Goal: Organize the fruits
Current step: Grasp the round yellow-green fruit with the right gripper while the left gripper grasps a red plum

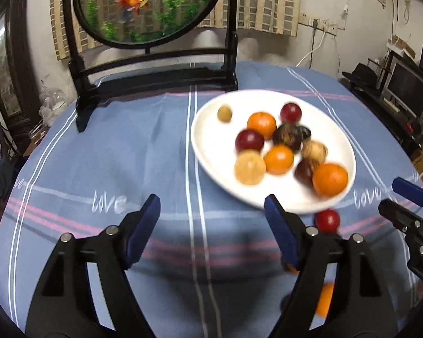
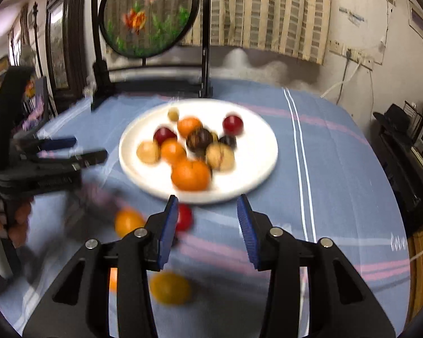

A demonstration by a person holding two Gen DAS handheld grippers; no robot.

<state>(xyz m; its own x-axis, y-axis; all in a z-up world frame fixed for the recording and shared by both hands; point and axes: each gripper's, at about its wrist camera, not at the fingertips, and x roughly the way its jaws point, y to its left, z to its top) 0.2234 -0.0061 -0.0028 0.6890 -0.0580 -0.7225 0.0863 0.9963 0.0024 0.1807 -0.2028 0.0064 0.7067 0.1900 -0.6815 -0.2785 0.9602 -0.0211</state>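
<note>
On the blue striped tablecloth a white plate is seen, already loaded with oranges, dark red plums, brownish passion fruits and pale round fruits, all bunched toward its near side. That heap is judged to be the collecting point, so the plate is taken as the goal for what remains loose. Off the plate, a red fruit is lying on the cloth just beside the near rim, with a loose orange close by on its left and a yellow fruit nearer the camera; a further orange patch is glimpsed behind the right gripper's finger, too hidden to name.

The left gripper is held low over bare cloth, its jaws spread wide with nothing between the blue pads, as if freshly emptied or readied for a new pick. The right gripper is held pointing down toward the plate's near edge, its jaws parted more narrowly and likewise empty; the red fruit sits just outside its left pad, not gripped. Much is blurred, so both hands are judged to be in motion. Behind it all, a round goldfish screen is standing on its dark frame, well clear of the work.
</note>
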